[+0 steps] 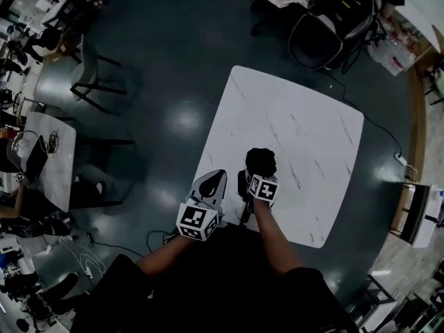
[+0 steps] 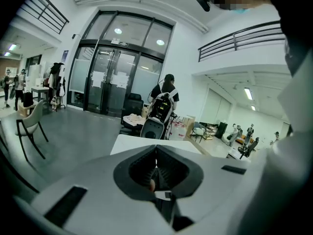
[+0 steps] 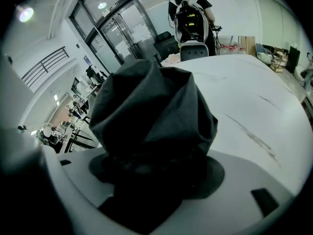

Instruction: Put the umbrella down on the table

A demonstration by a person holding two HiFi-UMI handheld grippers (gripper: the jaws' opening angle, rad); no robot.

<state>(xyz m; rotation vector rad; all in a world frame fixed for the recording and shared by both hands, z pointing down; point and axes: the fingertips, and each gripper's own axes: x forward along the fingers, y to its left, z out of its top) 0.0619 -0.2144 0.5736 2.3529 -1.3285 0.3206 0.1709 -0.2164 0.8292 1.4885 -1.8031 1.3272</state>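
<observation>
At the left edge of the head view, a small table (image 1: 54, 159) carried dark items. A chair (image 1: 89, 66) stood on the dark floor (image 1: 173, 54) in the upper left.

The left gripper (image 1: 213, 181) sat at lower centre, just left of the right gripper and at the near left edge of the white table (image 1: 298, 130). In the left gripper view, the left gripper (image 2: 156, 154) had its jaws pressed together along a single vertical seam, with nothing between them. They pointed across the table (image 2: 131, 142) toward a person (image 2: 167, 89) standing by a loaded chair (image 2: 155, 121) in front of glass doors (image 2: 105, 77).

The right gripper (image 1: 257, 175) was over the near left part of the table in the head view. Its jaws were clamped on the umbrella (image 1: 261, 161), a folded black bundle that stood out from the jaws toward frame centre. In the right gripper view, the umbrella (image 3: 151, 109) filled the middle of the frame, with crumpled dark fabric packed between the jaws and bulging beyond them. The marbled table (image 3: 254, 106) ran behind it to the right. No view showed whether the umbrella touched the tabletop.

In the upper right of the head view, a second chair (image 1: 326, 30) held a dark bag just beyond the far table edge.
</observation>
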